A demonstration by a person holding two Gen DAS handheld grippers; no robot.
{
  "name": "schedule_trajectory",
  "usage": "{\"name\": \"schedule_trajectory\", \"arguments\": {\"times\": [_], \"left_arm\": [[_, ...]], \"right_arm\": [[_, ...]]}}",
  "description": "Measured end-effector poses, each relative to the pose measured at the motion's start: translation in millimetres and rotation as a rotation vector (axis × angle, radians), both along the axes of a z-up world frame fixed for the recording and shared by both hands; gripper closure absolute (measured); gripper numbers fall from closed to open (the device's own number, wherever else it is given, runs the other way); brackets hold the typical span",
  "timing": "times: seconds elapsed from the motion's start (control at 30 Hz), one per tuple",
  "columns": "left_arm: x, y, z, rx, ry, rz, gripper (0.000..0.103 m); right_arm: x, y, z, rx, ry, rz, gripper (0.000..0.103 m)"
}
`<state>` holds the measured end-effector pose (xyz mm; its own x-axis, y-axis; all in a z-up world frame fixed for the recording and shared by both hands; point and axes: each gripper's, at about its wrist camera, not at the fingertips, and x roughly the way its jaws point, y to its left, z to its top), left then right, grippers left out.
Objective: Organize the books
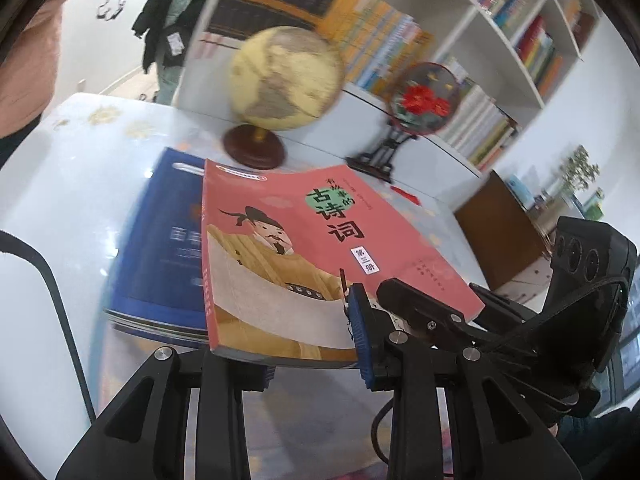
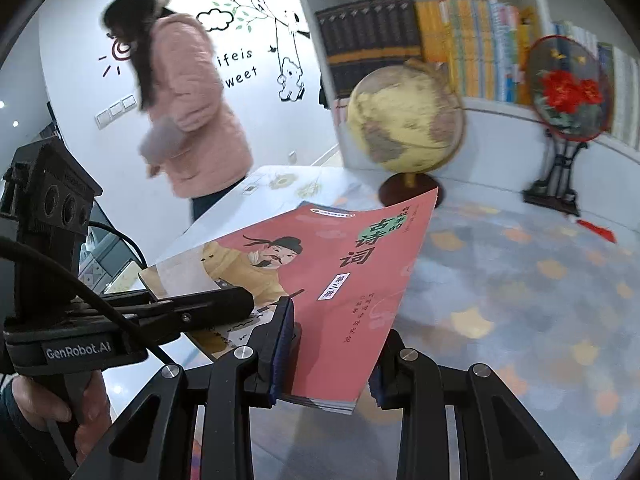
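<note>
A pink-red book [image 1: 320, 232] with a cartoon scholar on its cover hangs tilted above the table, held by both grippers at its near edge. My left gripper [image 1: 316, 354] is shut on the book's lower edge, one blue pad [image 1: 360, 332] on the cover and the other finger beneath. In the left wrist view the right gripper [image 1: 420, 306] clamps the book's right corner. In the right wrist view the same book [image 2: 352, 264] sits in my right gripper [image 2: 328, 364], which is shut on it, while the left gripper [image 2: 216, 300] bites its left edge. A blue book [image 1: 160, 240] lies flat on the table under it.
A globe [image 1: 284, 80] [image 2: 404, 120] and a round flower fan on a stand [image 1: 424, 98] [image 2: 568, 88] stand at the table's far side, before a white bookshelf [image 1: 500, 12] full of books. A person in a pink jacket [image 2: 188, 108] stands beyond the white table [image 2: 520, 280].
</note>
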<state>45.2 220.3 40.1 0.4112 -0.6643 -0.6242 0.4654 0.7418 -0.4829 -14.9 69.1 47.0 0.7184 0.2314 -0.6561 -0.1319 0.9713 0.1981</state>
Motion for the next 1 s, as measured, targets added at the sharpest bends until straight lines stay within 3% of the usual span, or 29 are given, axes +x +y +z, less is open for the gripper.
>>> {"name": "schedule_trajectory", "arguments": {"times": [0.2, 0.47, 1.0], "left_arm": [[29, 25, -19, -0.009, 0.041, 0.026, 0.076], [65, 33, -49, -0.029, 0.099, 0.026, 0.076], [86, 63, -86, -0.019, 0.209, 0.118, 0.076]], "right_arm": [[32, 35, -14, -0.048, 0.052, -0.003, 0.072], [74, 34, -40, -0.031, 0.131, -0.019, 0.071], [96, 41, -71, -0.012, 0.243, 0.004, 0.071]]}}
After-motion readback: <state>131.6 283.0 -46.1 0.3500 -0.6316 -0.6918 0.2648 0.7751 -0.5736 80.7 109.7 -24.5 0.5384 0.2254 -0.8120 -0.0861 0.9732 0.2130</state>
